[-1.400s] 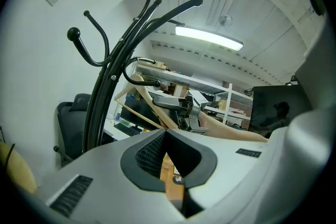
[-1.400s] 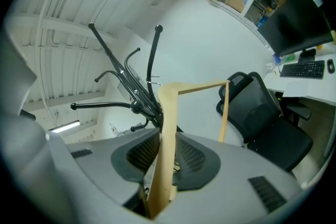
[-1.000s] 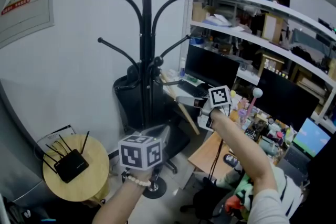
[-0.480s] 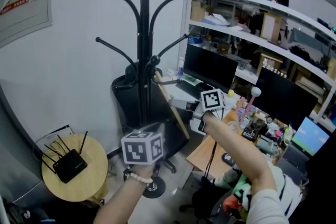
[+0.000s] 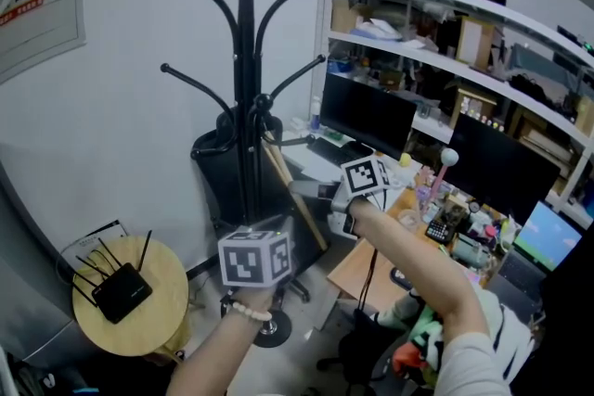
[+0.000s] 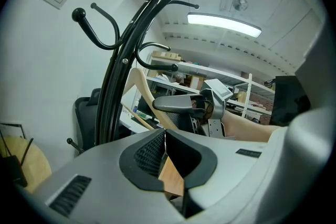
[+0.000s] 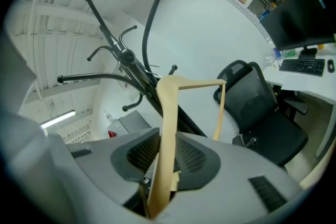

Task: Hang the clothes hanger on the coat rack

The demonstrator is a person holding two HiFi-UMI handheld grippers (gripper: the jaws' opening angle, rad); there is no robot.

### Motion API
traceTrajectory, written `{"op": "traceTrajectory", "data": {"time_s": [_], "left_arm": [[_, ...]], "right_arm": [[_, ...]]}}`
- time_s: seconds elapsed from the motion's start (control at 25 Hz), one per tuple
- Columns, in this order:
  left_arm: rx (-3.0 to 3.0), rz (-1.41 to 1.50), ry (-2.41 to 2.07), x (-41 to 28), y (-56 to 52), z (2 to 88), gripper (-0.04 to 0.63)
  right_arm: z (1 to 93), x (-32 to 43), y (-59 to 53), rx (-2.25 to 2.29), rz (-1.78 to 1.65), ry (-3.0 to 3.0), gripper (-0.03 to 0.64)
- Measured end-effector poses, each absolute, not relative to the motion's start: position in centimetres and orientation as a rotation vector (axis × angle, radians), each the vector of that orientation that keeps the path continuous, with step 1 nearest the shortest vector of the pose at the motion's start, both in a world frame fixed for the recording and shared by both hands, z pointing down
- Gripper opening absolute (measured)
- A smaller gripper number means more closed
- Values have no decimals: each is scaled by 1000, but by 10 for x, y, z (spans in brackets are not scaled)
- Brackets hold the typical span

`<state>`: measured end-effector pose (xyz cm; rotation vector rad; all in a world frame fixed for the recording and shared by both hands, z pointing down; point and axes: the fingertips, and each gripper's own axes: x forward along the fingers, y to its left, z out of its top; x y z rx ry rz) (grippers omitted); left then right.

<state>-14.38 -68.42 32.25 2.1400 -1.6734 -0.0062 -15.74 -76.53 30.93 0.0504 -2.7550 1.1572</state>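
Both grippers are holding the wooden clothes hanger (image 7: pixel 168 113) up just beside the coat rack (image 5: pixel 246 60): the left gripper (image 6: pixel 164 150) is clamping one end, the right gripper (image 7: pixel 165 150) is pinching the other arm. The next move is likely calling for an even lift, both grips staying firm until the hook is sitting over a peg. Further off, the hook is blending into the black pole, so whether it is touching a peg cannot be told

Hanger (image 7: pixel 168 113) tip out of sight
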Motion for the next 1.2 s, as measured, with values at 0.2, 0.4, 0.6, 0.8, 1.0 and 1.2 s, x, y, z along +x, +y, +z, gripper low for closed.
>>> {"op": "traceTrajectory", "data": {"time_s": [0.2,0.4,0.6,0.8,1.0,1.2], "left_arm": [[2154,58,-1761,-147,-687,322,-2],[2162,127,-1874,-154,-687,326,-2],[2167,144,-1909,-156,-685,329,-2],[2162,135,-1885,-155,-683,334,-3],[2161,133,-1870,-154,-679,337,-2],[2159,116,-1855,-152,-679,339,-2]], "right_arm": [[317,-163,-762,50,1159,-2724,112],[324,-164,-761,59,1130,-2706,110],[331,-164,-760,59,1107,-2685,109],[335,-167,-755,39,1089,-2659,109],[345,-165,-756,80,1039,-2626,109],[352,-168,-753,64,1025,-2617,109]]}}
